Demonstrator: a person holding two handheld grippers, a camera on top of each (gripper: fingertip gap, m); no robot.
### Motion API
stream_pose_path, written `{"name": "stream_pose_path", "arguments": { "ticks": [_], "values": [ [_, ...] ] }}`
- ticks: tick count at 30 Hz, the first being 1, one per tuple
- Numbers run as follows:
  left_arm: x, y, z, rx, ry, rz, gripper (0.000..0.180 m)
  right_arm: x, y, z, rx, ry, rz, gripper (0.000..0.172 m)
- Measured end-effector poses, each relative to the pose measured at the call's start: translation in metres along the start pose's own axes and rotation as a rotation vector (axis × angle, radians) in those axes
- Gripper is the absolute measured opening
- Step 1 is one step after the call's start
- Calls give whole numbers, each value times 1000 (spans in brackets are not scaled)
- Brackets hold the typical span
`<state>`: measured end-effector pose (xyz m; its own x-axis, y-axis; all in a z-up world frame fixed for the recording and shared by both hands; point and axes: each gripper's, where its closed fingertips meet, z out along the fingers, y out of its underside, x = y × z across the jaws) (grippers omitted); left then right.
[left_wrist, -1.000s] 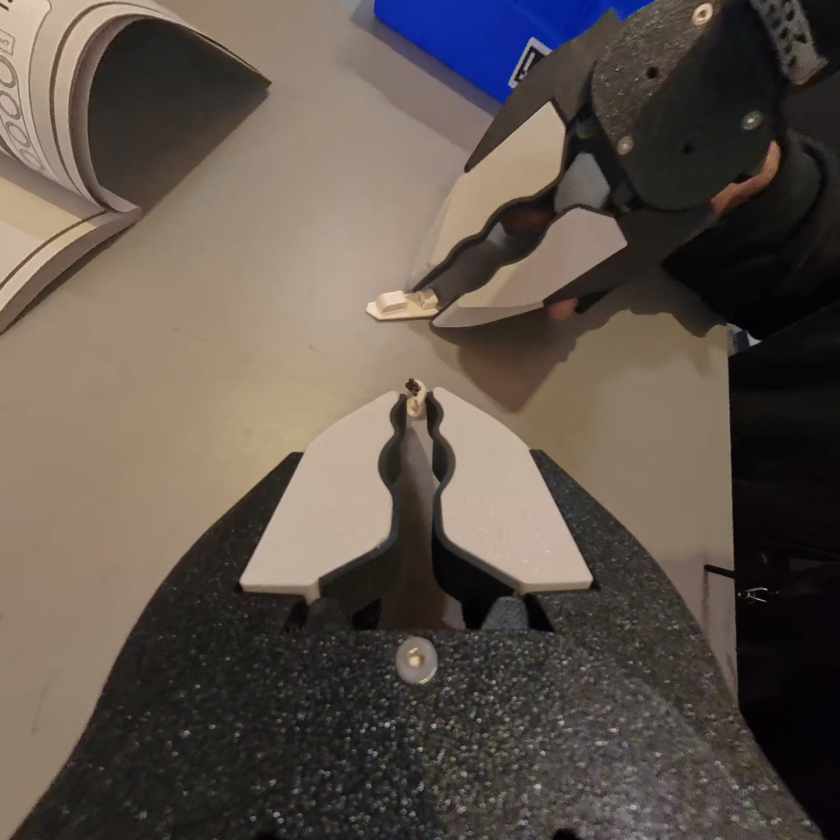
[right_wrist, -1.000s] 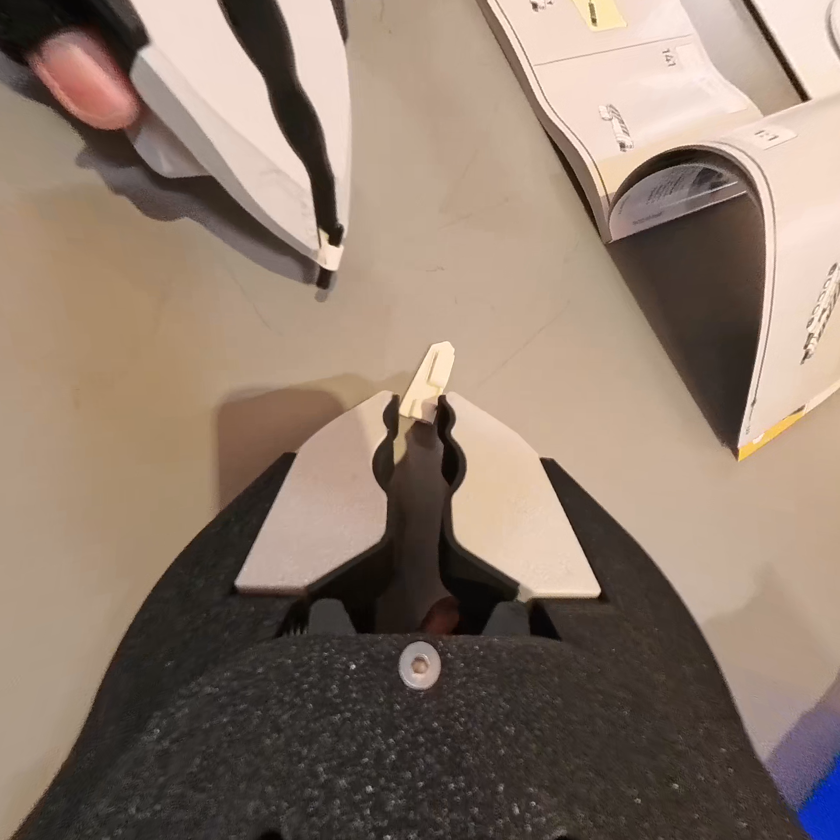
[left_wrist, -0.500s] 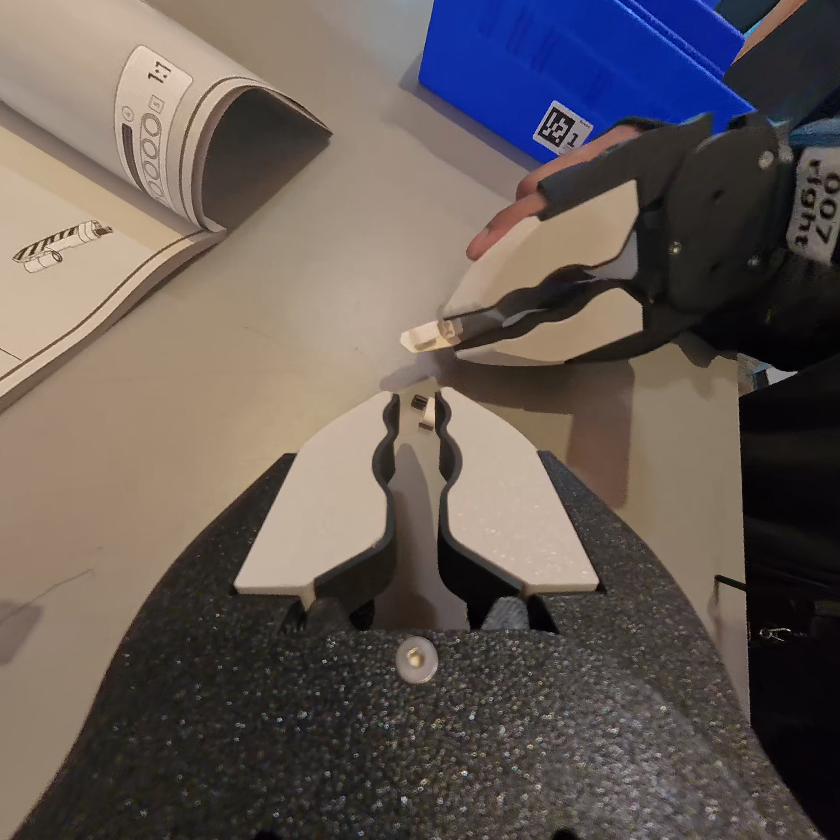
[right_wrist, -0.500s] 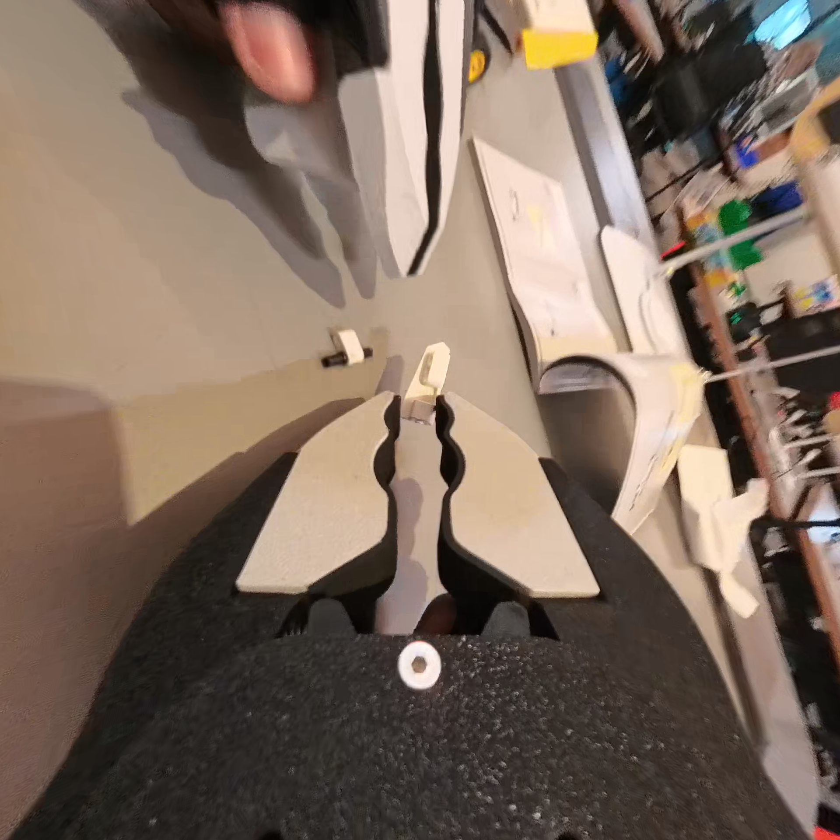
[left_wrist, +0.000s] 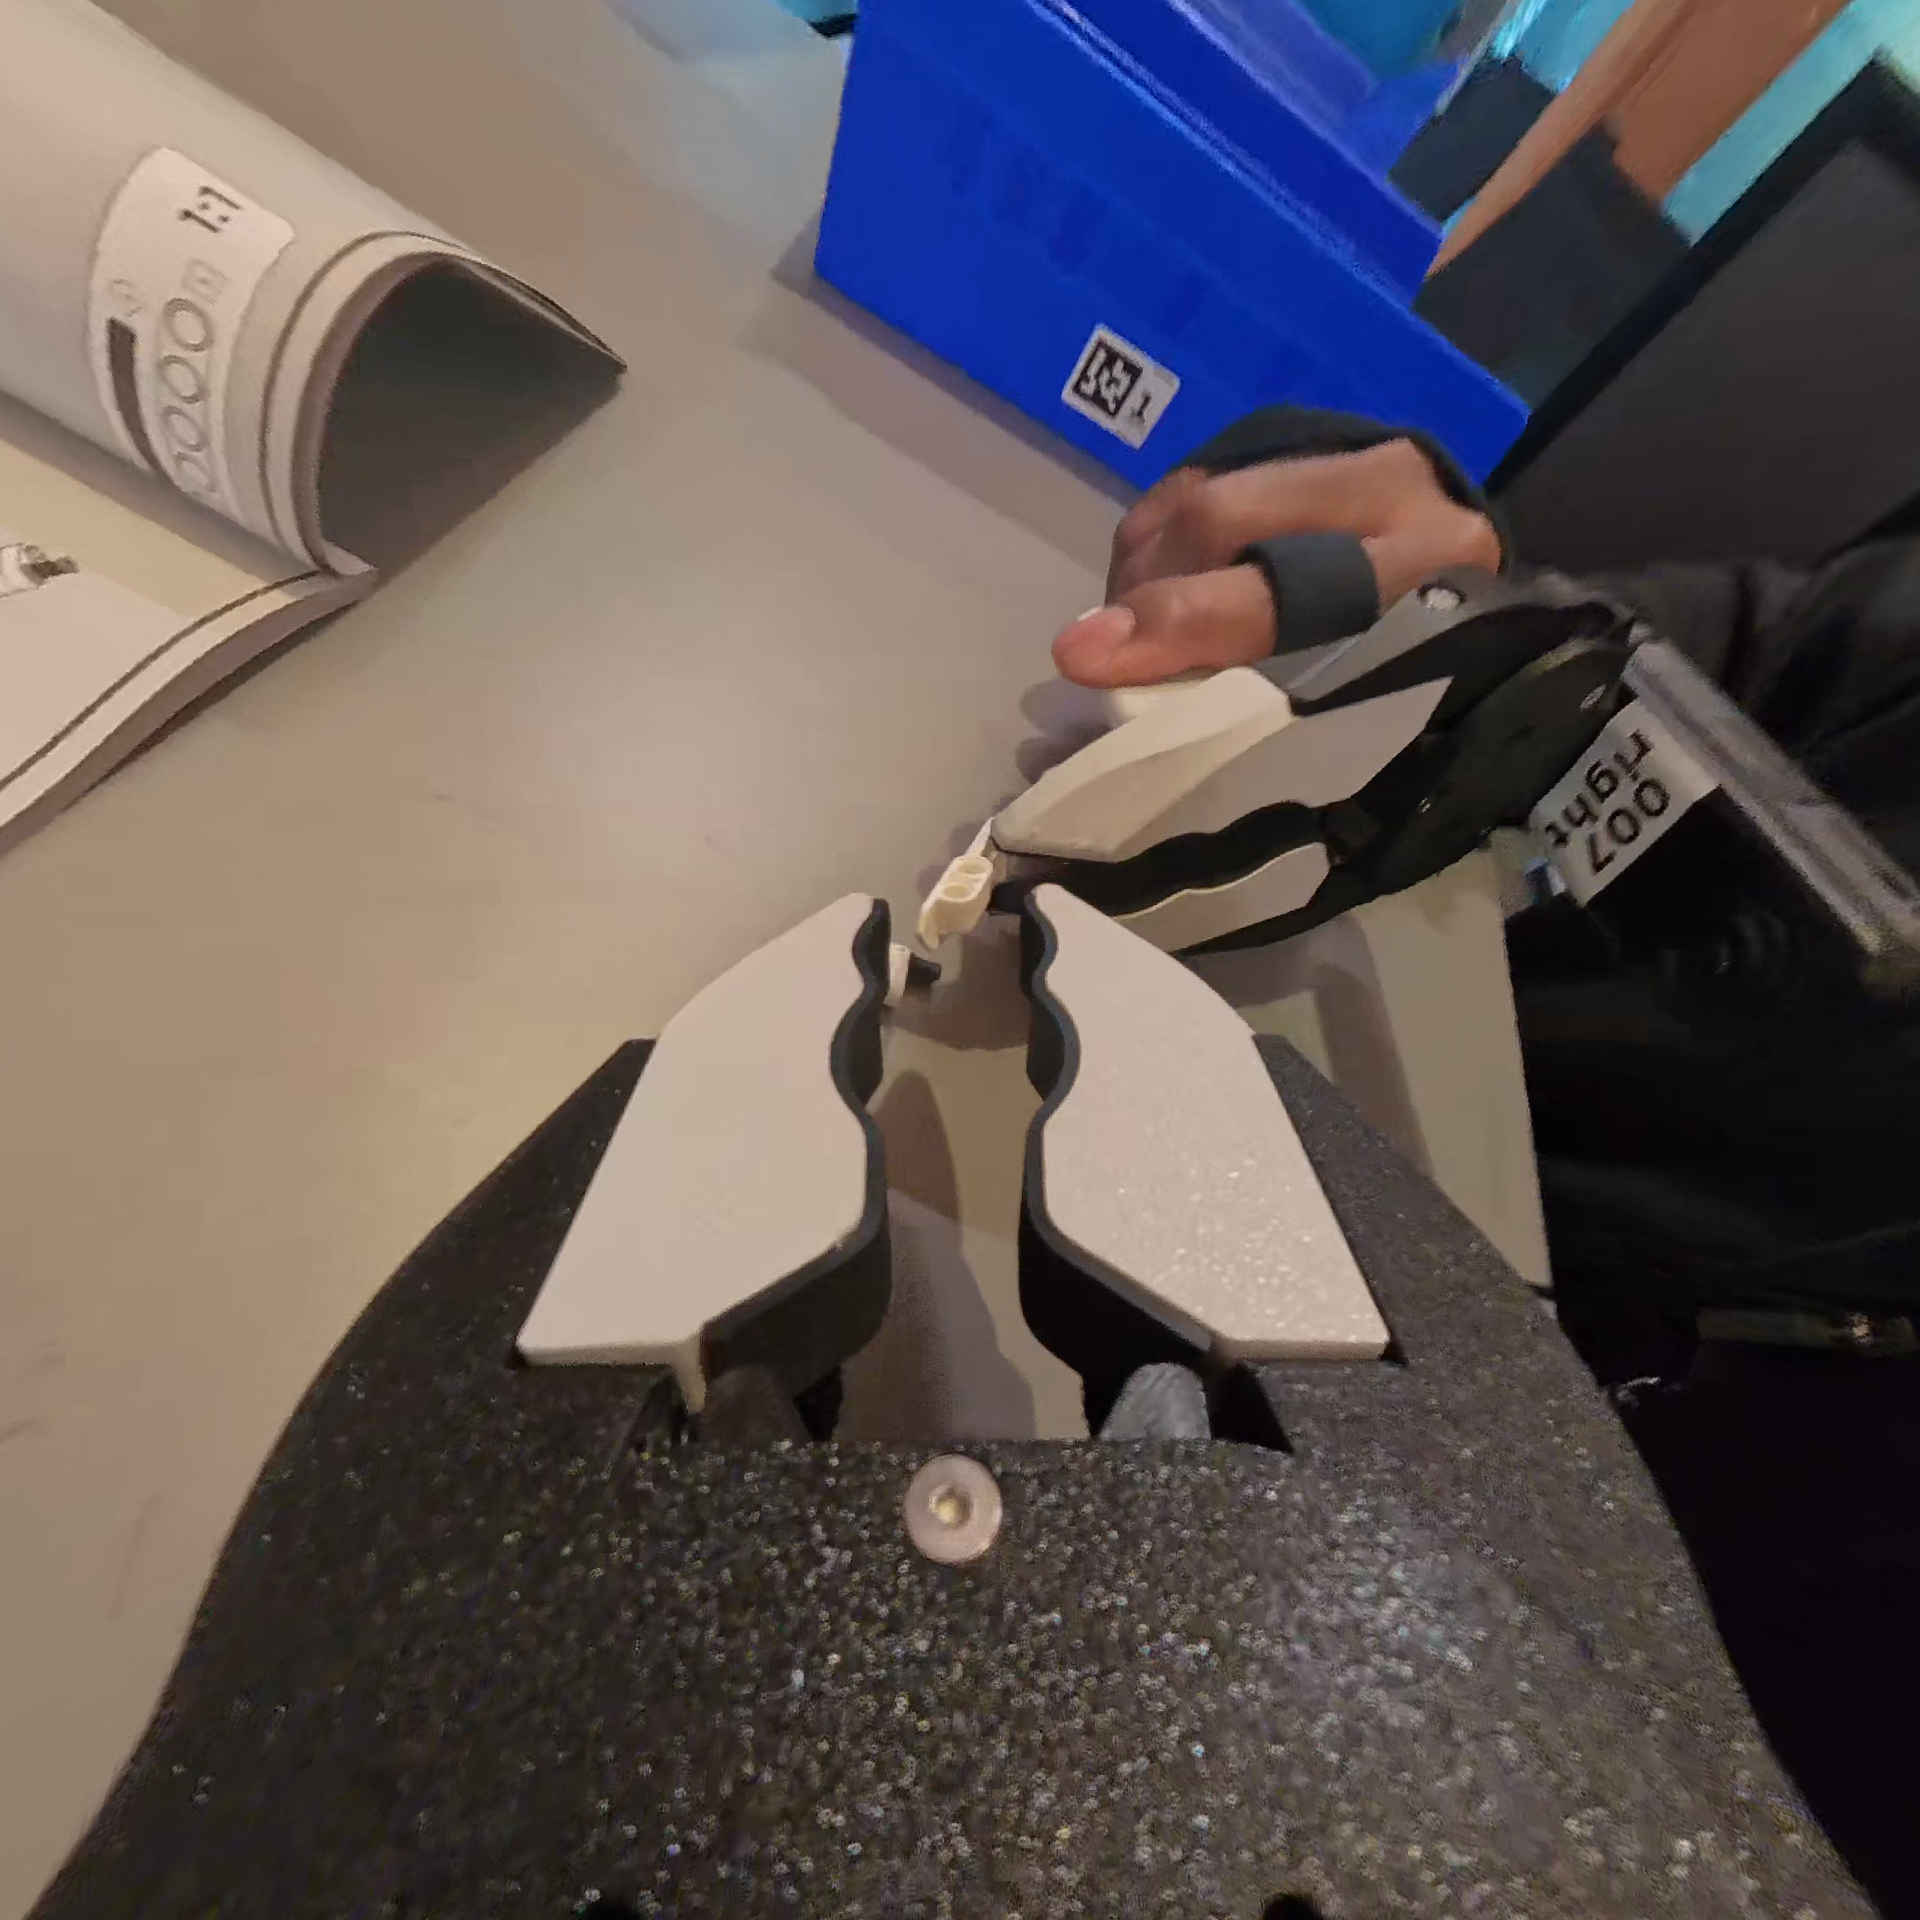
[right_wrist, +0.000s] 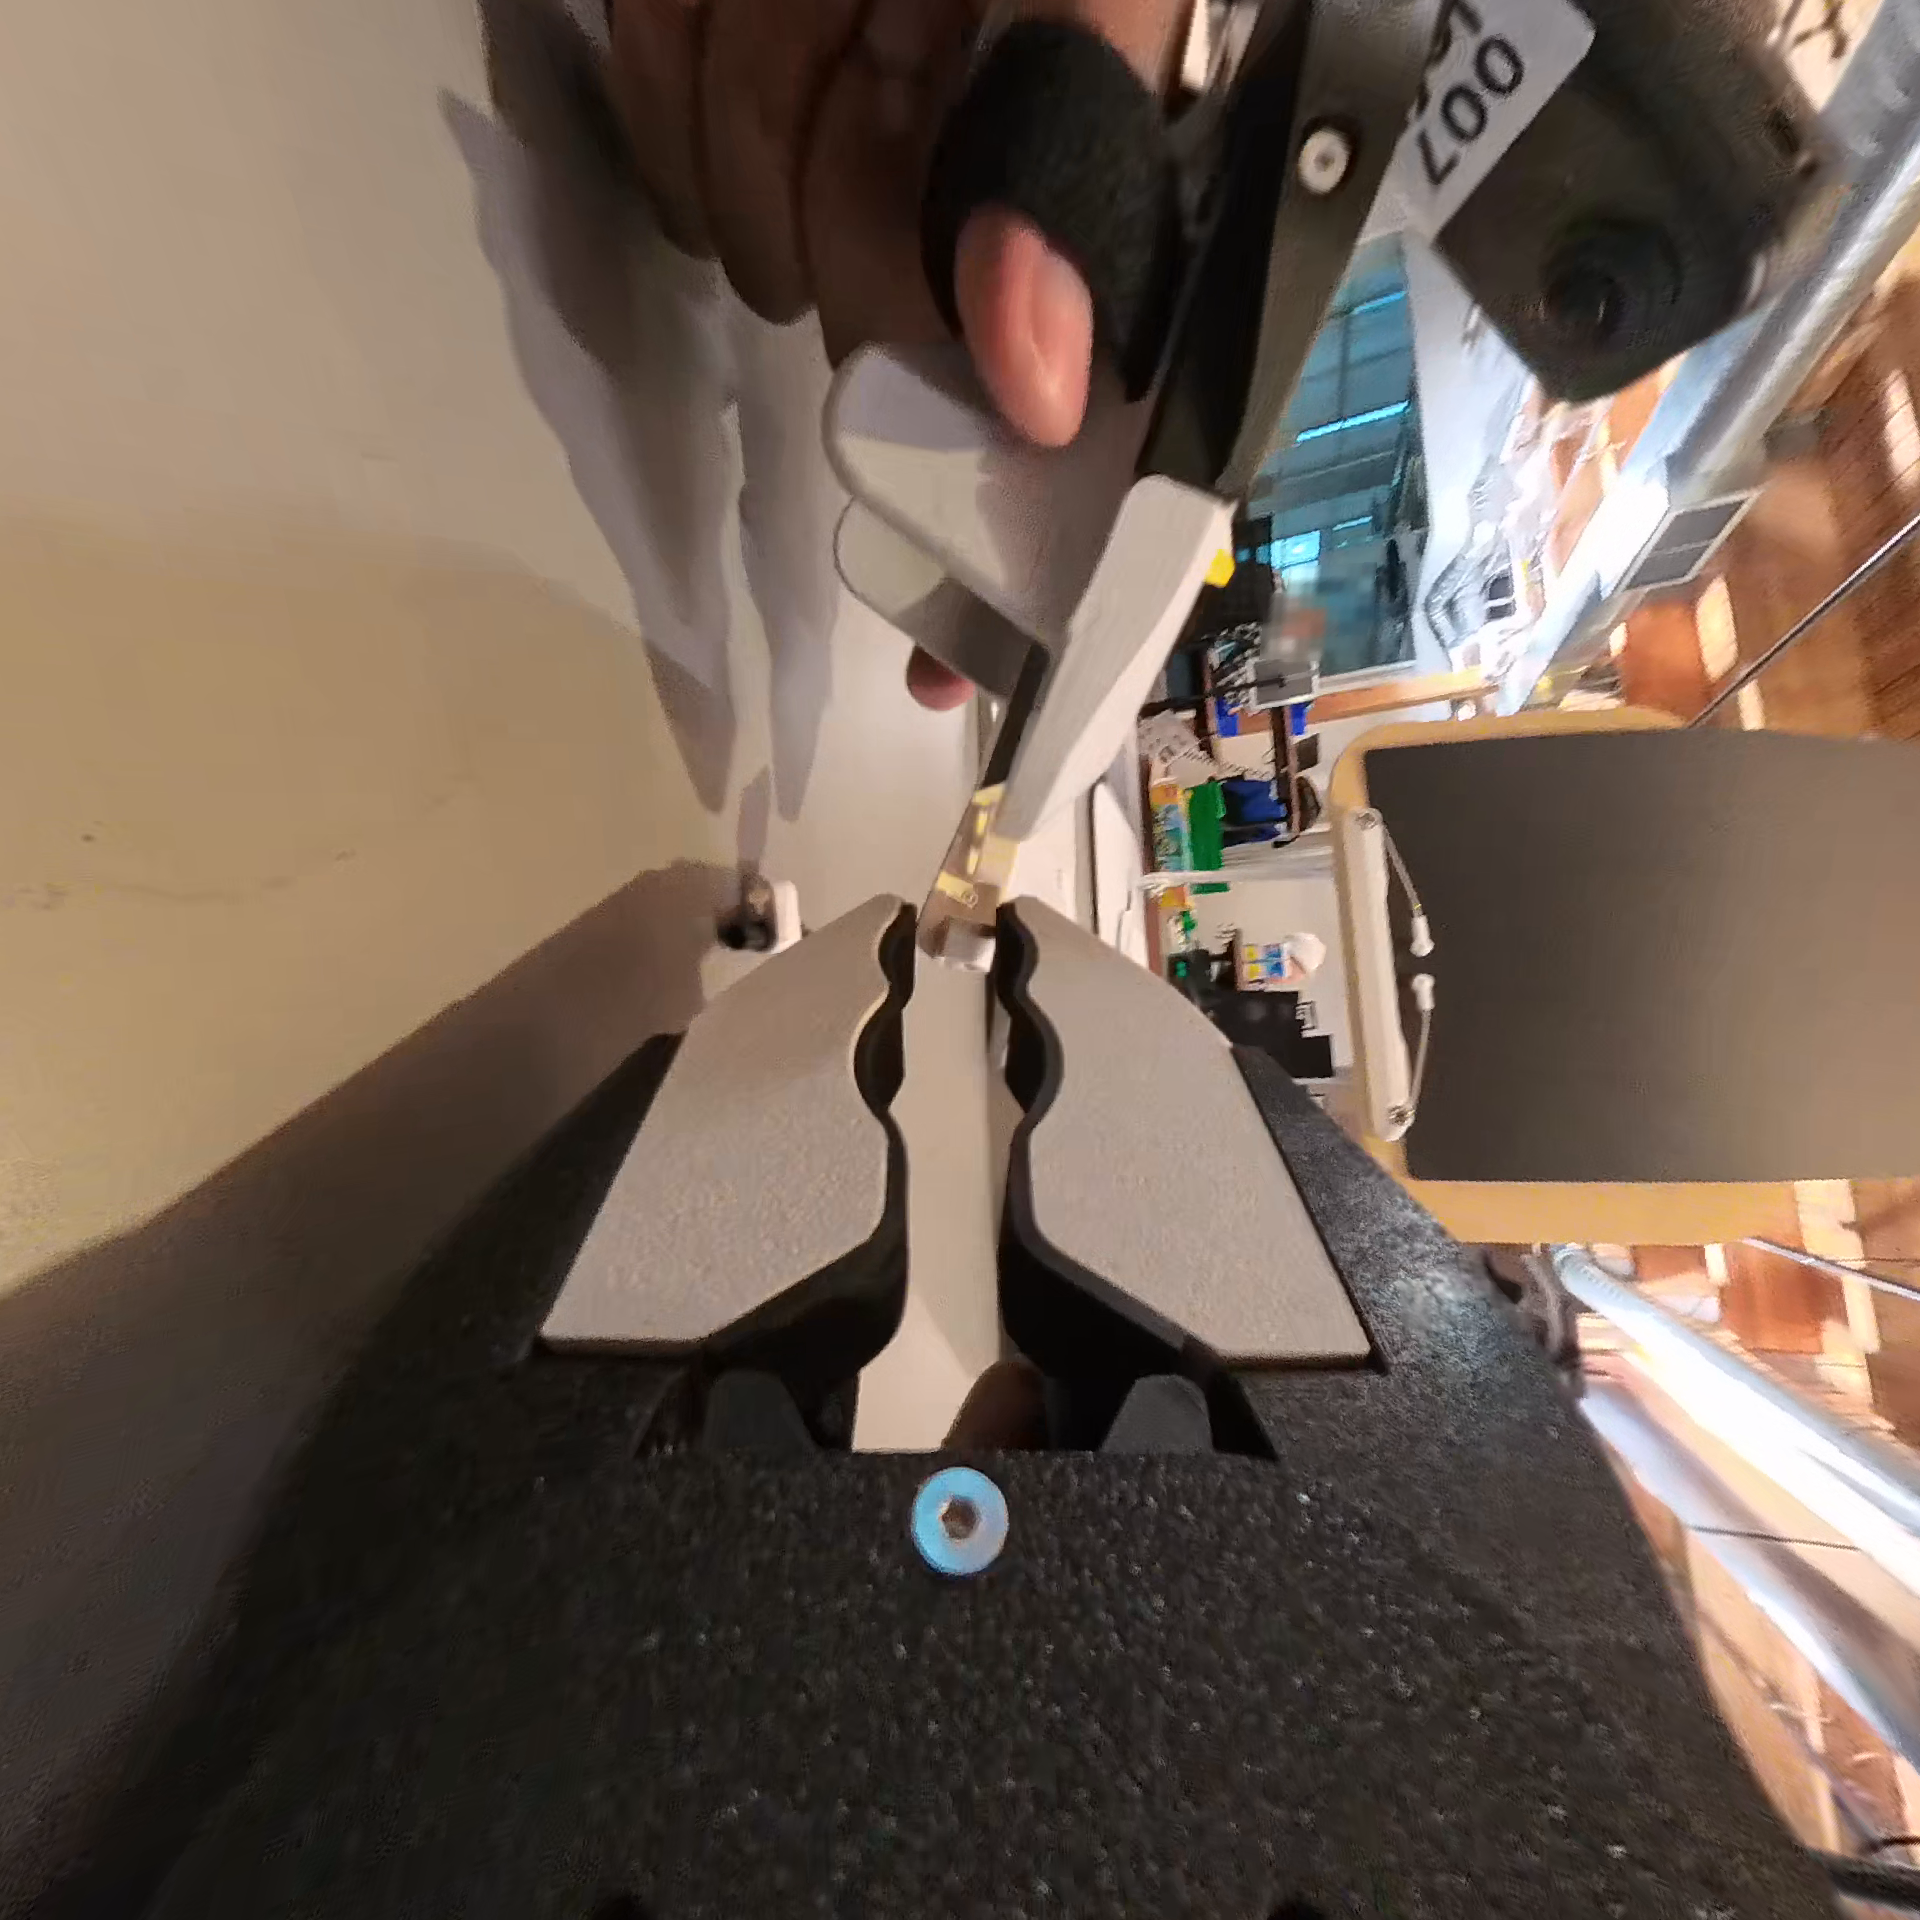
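In the left wrist view my left gripper (left_wrist: 956, 914) is open just above the grey table (left_wrist: 520, 831). A small white piece with a black pin (left_wrist: 902, 971) lies on the table by its left fingertip, free of the pads. My right gripper (left_wrist: 1003, 847) comes in from the right, shut on a white beam with round holes (left_wrist: 961, 902). The beam's free end reaches between my left fingertips without either pad pressing on it. In the right wrist view my right gripper (right_wrist: 956, 920) pinches the beam (right_wrist: 961, 914). The left gripper (right_wrist: 1003, 800) hangs over it, and the small piece (right_wrist: 767, 914) lies to the left.
An open instruction booklet (left_wrist: 260, 364) lies at the far left. A blue bin (left_wrist: 1091, 208) with a square tag stands at the back. Hands (left_wrist: 1195, 613) hold both grippers. A dark panel with a wooden rim (right_wrist: 1621, 956) stands beyond the table edge.
My left gripper opened and let go of the small white piece with the pin, which now lies on the table. My right gripper tilted and brought its beam between the left fingertips.
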<state>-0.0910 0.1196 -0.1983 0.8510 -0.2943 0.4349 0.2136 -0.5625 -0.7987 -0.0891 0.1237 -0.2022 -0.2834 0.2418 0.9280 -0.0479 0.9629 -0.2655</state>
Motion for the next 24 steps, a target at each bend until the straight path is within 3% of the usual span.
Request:
{"name": "stream_pose_path", "arguments": {
  "ticks": [4, 7, 12, 17, 20, 24],
  "values": [
    [9, 4, 3, -24, 3, 137, 8, 2, -5, -2, 24, 42, -63, 15],
    [7, 4, 1, -18, -45, 264, 7, 3, -5, -4, 42, 51, -35, 15],
    [-3, 10, -2, -93, -213, 580, 7, 0, 3, -9, 72, -78, 206, 22],
    [-14, 37, 2, -324, -332, 863, 8, -15, 14, -8, 38, -271, 444, 22],
    [-17, 46, 1, -388, -348, 919, 17, -22, 15, -7, 16, -359, 546, 22],
    [-16, 45, -5, -388, -333, 860, 30, -29, 11, -5, -17, -453, 659, 22]
  ]
}}
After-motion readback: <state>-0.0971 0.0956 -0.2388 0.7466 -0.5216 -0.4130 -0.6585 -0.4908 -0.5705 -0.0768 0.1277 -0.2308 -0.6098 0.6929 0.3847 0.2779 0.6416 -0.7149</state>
